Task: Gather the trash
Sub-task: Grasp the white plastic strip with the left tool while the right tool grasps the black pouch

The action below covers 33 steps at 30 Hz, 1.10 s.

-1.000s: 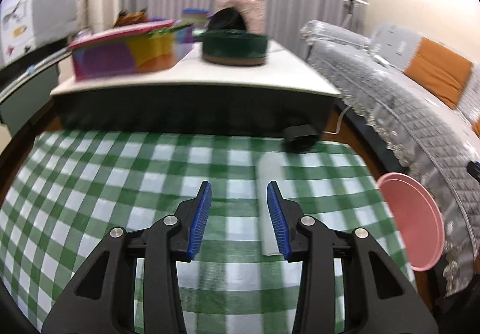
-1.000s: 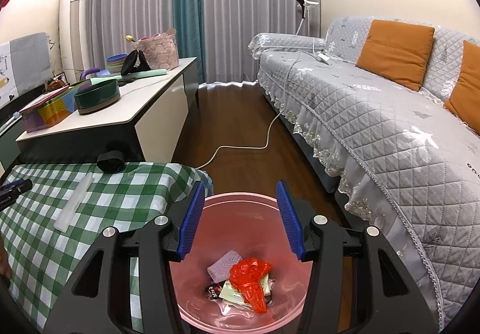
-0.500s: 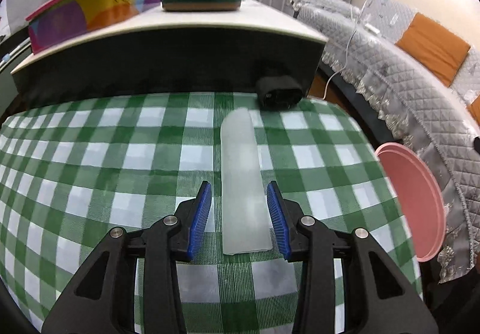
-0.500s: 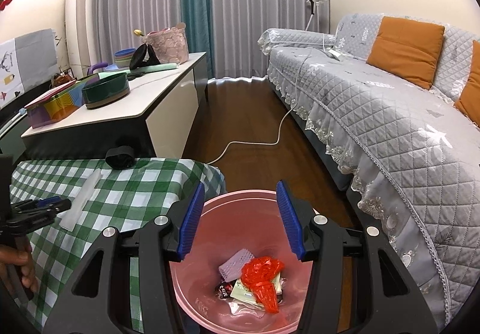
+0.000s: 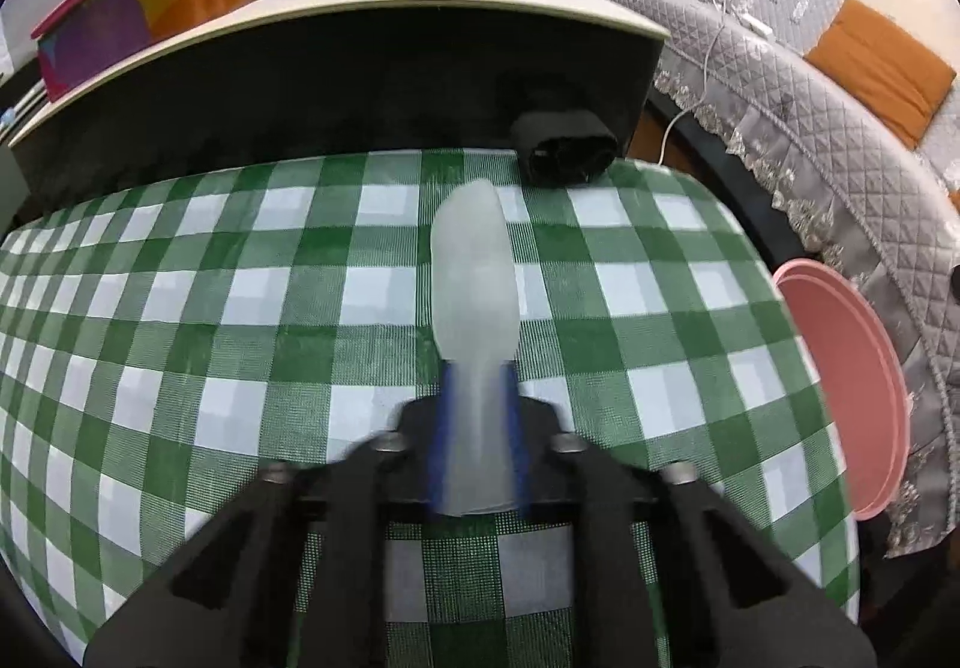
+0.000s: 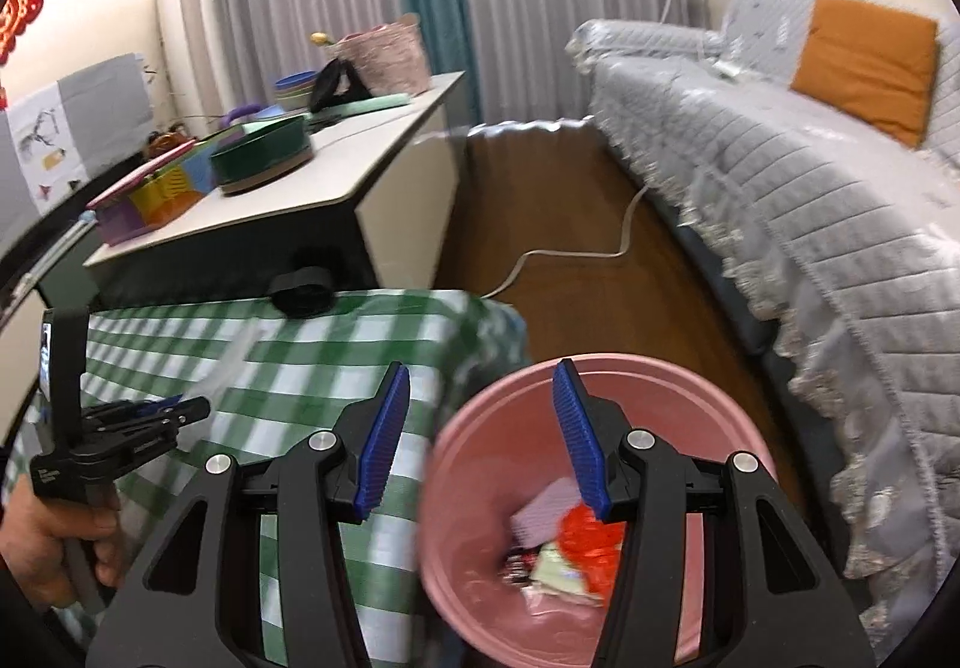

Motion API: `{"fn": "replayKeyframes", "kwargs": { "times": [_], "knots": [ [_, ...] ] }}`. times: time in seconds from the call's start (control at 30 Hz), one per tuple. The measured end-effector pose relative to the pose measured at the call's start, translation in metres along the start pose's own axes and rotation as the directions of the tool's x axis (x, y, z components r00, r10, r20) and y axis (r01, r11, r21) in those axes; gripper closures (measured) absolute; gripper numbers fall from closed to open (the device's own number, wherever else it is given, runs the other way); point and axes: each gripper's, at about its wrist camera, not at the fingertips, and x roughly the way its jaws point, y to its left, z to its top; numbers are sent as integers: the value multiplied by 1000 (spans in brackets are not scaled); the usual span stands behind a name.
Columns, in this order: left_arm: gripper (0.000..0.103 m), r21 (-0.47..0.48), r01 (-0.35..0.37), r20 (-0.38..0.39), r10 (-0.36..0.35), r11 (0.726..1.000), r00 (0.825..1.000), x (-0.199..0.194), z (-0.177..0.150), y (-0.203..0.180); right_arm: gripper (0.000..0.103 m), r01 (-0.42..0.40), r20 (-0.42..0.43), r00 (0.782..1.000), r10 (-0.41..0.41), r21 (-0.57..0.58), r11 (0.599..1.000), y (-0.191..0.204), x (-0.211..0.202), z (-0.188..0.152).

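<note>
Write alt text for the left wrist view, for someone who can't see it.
The left gripper has just closed its jaws on the near end of a long translucent white wrapper lying on a green checked tablecloth. A black roll sits at the cloth's far edge, and a pink bin stands to the right.

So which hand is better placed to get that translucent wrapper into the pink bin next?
Left. Its tool is already shut on the translucent wrapper, and the pink bin sits beside the table. The right tool is open and empty.
</note>
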Motion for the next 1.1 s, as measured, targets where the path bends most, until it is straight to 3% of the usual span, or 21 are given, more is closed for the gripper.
{"fn": "replayKeyframes", "kwargs": {
  "times": [0.27,0.43,0.7,0.9,0.93,1.07,1.1],
  "knots": [
    [97,-59,-2,35,4,998,999,-13,3,11,53,-111,-29,993,112,18,994,45,50,18],
    [97,-83,3,45,0,997,999,-21,4,20,52,-173,-87,980,181,84,981,72,102,34],
    [97,-122,34,11,-33,992,999,-18,3,30,52,-181,-142,970,200,134,974,103,175,54],
    [97,-134,44,8,-44,990,999,-22,4,34,53,-163,-186,965,186,135,977,110,208,54],
    [97,-131,44,5,-44,990,999,-22,4,33,54,-168,-192,963,191,128,977,113,211,54],
    [97,-133,50,0,-50,990,999,-21,4,32,85,-183,-203,958,201,104,978,118,211,51],
    [97,-131,51,1,-51,990,999,-21,5,32,89,-187,-199,958,204,102,977,118,209,51]
  ]
}}
